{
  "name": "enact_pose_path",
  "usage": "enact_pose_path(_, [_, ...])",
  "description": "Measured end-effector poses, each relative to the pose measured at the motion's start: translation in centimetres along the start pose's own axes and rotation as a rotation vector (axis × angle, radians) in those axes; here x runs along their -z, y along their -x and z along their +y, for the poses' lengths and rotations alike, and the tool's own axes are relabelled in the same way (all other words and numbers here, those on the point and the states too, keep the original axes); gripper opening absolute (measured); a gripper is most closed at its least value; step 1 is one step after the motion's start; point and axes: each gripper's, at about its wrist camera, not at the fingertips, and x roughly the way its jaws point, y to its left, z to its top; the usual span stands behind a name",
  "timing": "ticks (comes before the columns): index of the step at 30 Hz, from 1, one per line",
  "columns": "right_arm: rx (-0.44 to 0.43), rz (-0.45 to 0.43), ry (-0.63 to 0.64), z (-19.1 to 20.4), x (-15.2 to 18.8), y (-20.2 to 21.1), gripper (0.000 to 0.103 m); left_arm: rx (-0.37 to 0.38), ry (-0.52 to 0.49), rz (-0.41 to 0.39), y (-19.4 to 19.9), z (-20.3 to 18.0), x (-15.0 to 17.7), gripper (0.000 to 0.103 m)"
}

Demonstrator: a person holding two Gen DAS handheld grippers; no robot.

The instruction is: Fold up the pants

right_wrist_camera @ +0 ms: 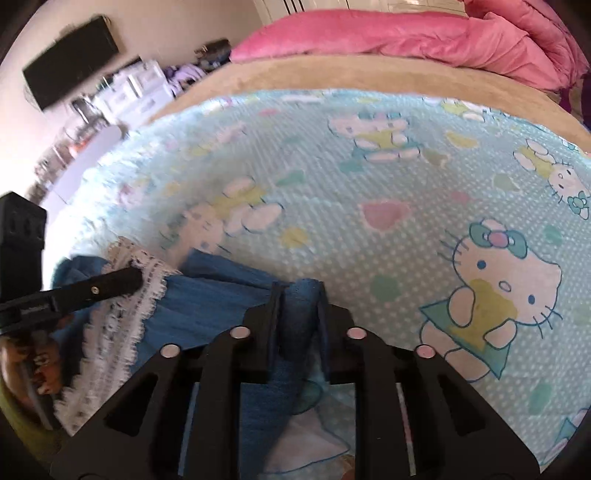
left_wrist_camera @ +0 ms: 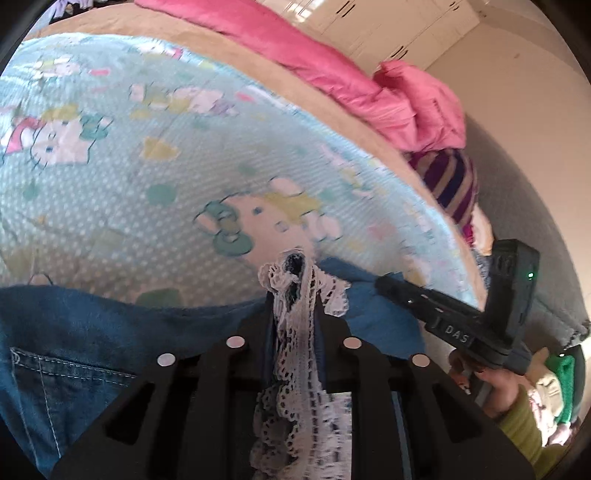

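I'm looking across a bed (right_wrist_camera: 258,79) with a tan cover, most of it overlaid by a pale blue cartoon-cat blanket (right_wrist_camera: 332,192); pink bedding (right_wrist_camera: 388,33) is bunched along the bed's far edge, and in the left wrist view a purple striped cloth (left_wrist_camera: 452,184) hangs at the bed's right edge. The denim pants (left_wrist_camera: 74,332) lie on the blanket along its near edge, a stitched pocket showing at the left and a white lace trim (left_wrist_camera: 295,332) at one end. My left gripper (left_wrist_camera: 293,295) is clamped on that lace-edged part, the lace bunched between its fingers. My right gripper (right_wrist_camera: 297,291) is pinched on a raised fold of blue denim just beside it, nearer the blanket's middle. In each view the other gripper shows at the side, with a hand on its handle.
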Motion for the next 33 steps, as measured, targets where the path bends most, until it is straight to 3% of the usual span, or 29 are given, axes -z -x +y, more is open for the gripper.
enact_pose_path(2, [0.005, -0.005, -0.002, 0.0, 0.1, 0.0, 0.015, -0.016, -0.004, 0.005, -0.1, 0.4, 0.2, 0.025])
enact_pose_path(6, [0.05, -0.04, 0.0, 0.2, 0.3, 1.4, 0.041, -0.041, -0.027, -0.004, 0.5, 0.4, 0.6, 0.032])
enact_pose_path(9, [0.045, -0.082, 0.01, 0.8, 1.1, 3.5, 0.055, -0.065, -0.048, -0.022, 1.6, 0.2, 1.0, 0.039])
enact_pose_path(11, [0.059, -0.104, 0.024, 1.3, 1.9, 4.7, 0.064, -0.099, -0.076, -0.031, 2.5, 0.1, 1.3, 0.055])
enact_pose_path(15, [0.081, -0.155, 0.066, 2.7, 3.9, 7.3, 0.075, -0.159, -0.102, -0.076, 4.6, 0.0, 1.6, 0.066])
enact_pose_path(20, [0.086, -0.187, 0.095, 4.1, 6.1, 9.2, 0.082, -0.185, -0.118, -0.124, 6.8, -0.4, 1.9, 0.084])
enact_pose_path(33, [0.054, -0.188, 0.083, 5.7, 7.8, 11.1, 0.089, -0.178, -0.112, -0.127, 9.5, -1.0, 3.6, 0.097])
